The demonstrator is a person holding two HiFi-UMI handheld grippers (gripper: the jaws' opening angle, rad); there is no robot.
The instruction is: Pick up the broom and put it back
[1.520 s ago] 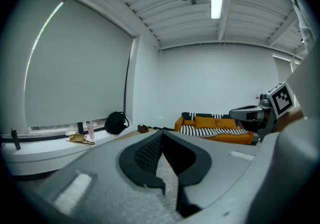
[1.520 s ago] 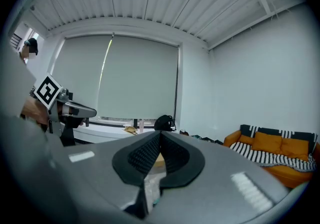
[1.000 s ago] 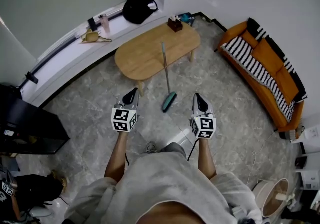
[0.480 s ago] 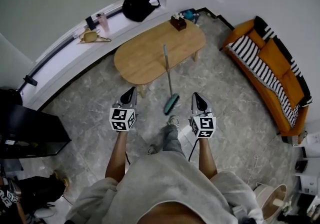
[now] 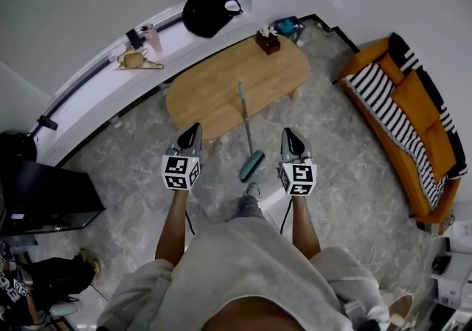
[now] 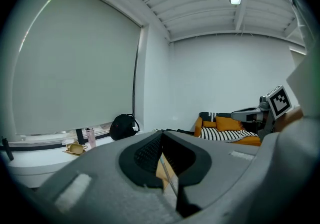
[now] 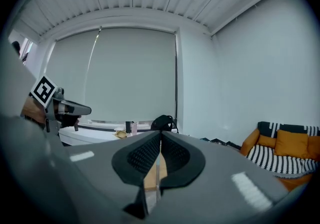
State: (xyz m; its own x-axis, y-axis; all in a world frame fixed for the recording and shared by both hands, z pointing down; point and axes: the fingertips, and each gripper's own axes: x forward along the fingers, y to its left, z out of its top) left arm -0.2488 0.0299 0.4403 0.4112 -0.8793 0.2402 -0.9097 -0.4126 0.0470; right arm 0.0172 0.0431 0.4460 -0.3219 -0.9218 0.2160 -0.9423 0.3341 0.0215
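Leaning, as it seems, on the near edge of the table (image 5: 214,93), the broom (image 5: 247,127) stands at the centre of the frame. Its teal head rests on the floor between the two grippers and just ahead of them. The left gripper (image 5: 192,130) has its jaws closed tip to tip with nothing in them, and the right gripper (image 5: 290,135) is the same; both point toward the table.

The broom looks light, with a thin, stiff, smooth handle that could slip or twist in a narrow pinch. The head would make it swing low. A hold around mid-handle, above the head, looks soundest, perhaps with the other gripper lower to steady it; the jaws would need to part first.

Bare floor lies open at left and right of the broom. The sofa (image 5: 413,119) at the right is well apart. The table edge and the box (image 5: 268,42) on it lie within the handle's sweep.
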